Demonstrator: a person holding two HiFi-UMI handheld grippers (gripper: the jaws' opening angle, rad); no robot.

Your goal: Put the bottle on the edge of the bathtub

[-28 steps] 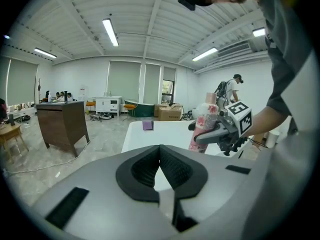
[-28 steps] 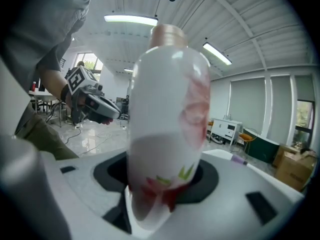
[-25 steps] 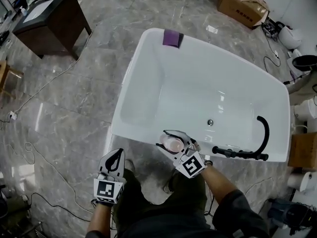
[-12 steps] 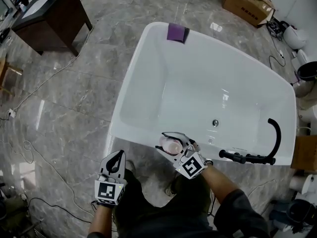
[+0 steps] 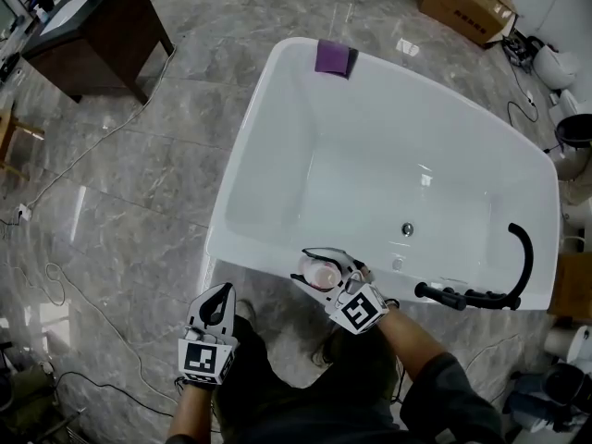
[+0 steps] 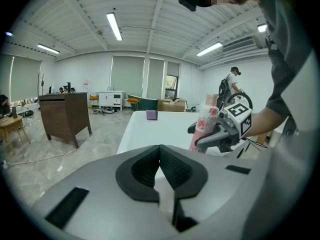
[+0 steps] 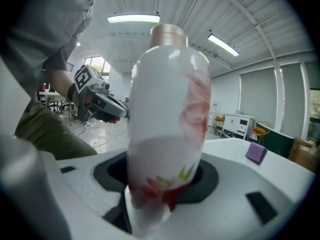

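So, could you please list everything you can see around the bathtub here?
bathtub: one, white, middle of the floor
cloth: one, purple, on the tub's far rim
tap: one, black, tub's near right corner
bottle: one, white with pink print, upright at the near rim
table: one, dark brown, top left
cardboard box: one, brown, top right
floor: grey marble, all round
left claw: one, grey, shut, empty, over the floor
right claw: one, grey, shut on the bottle
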